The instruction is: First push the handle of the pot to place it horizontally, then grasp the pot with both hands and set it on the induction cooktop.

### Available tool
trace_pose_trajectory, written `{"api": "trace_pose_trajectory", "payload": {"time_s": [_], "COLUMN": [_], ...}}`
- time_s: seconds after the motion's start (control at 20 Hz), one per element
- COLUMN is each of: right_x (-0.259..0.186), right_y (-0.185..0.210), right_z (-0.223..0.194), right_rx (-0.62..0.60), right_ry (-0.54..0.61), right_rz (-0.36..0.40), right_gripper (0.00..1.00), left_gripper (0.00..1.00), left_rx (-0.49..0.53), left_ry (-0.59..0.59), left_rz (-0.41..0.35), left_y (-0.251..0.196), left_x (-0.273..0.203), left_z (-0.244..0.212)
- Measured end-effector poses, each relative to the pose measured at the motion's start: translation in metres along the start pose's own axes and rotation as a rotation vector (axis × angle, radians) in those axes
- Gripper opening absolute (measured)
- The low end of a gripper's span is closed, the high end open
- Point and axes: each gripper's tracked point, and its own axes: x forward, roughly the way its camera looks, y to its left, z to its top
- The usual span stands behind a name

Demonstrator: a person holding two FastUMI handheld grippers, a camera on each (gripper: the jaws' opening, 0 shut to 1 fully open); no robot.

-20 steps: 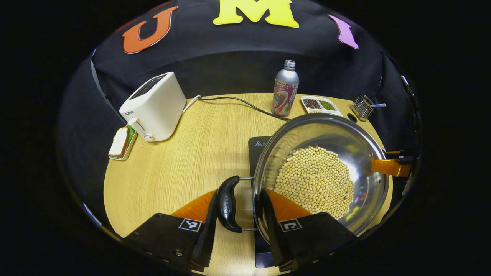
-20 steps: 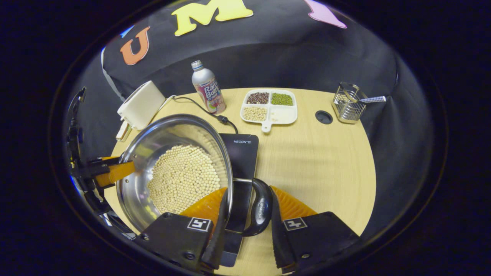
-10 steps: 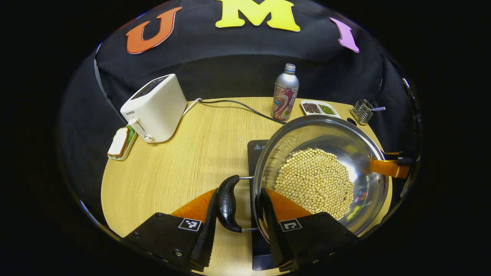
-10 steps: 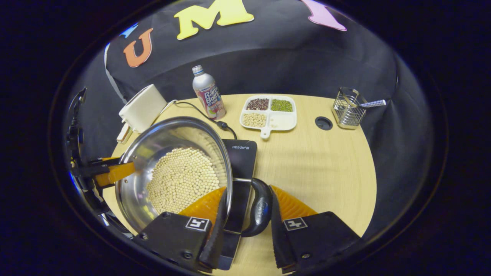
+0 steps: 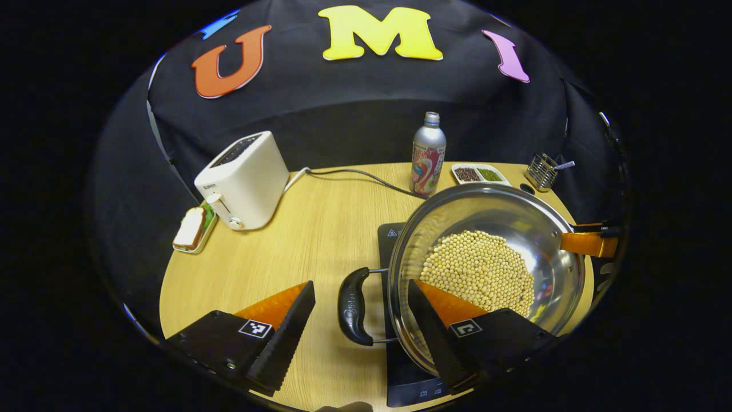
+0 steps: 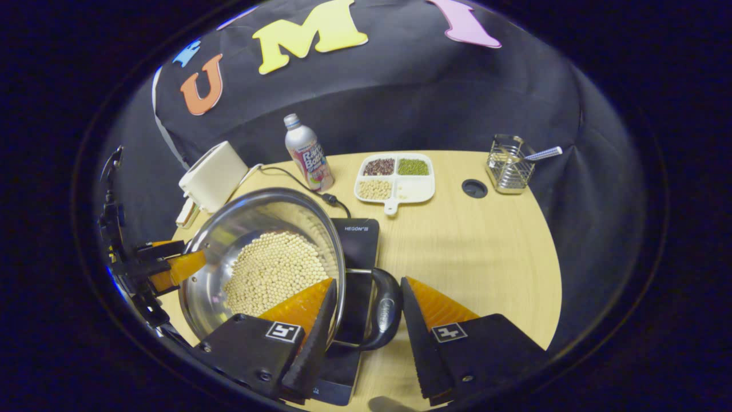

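Note:
A steel pot (image 5: 514,214) holding soybeans (image 5: 480,269) sits on the black induction cooktop (image 5: 394,234). Its near black handle (image 5: 353,306) lies between the spread fingers of my left gripper (image 5: 361,283), which is open and touches neither side of it. In the right gripper view the pot (image 6: 246,223) is at the left on the cooktop (image 6: 357,240). My right gripper (image 6: 368,280) straddles the other handle (image 6: 384,312), one finger inside the rim, slightly open. Each view shows the opposite gripper's finger at the pot's far handle.
A white toaster (image 5: 243,177) stands at the back left with a slice of bread on a small dish (image 5: 191,229) beside it. A drink bottle (image 5: 428,154), a divided dish of beans (image 6: 394,177), a wire holder (image 6: 506,166) and a cable lie behind the cooktop.
The left gripper has opened wide and let go of its handle. The right gripper's fingers have spread a little. Both cameras have drawn back slightly; the pot stays on the cooktop.

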Motion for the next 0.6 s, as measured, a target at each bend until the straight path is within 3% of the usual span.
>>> {"api": "trace_pose_trajectory", "payload": {"time_s": [0.15,0.6], "right_x": [-0.021,-0.052], "right_y": [-0.004,0.010], "right_z": [0.000,-0.008], "right_rx": [-0.056,-0.120], "right_ry": [-0.063,-0.142], "right_rz": [-0.014,-0.003], "right_gripper": [0.92,0.93], "left_gripper": [0.97,0.97], "left_rx": [-0.017,-0.015], "left_ry": [-0.072,-0.106], "left_rz": [0.038,0.064], "left_y": [0.007,0.001], "left_x": [-0.021,-0.062], "left_z": [0.009,0.003]}}
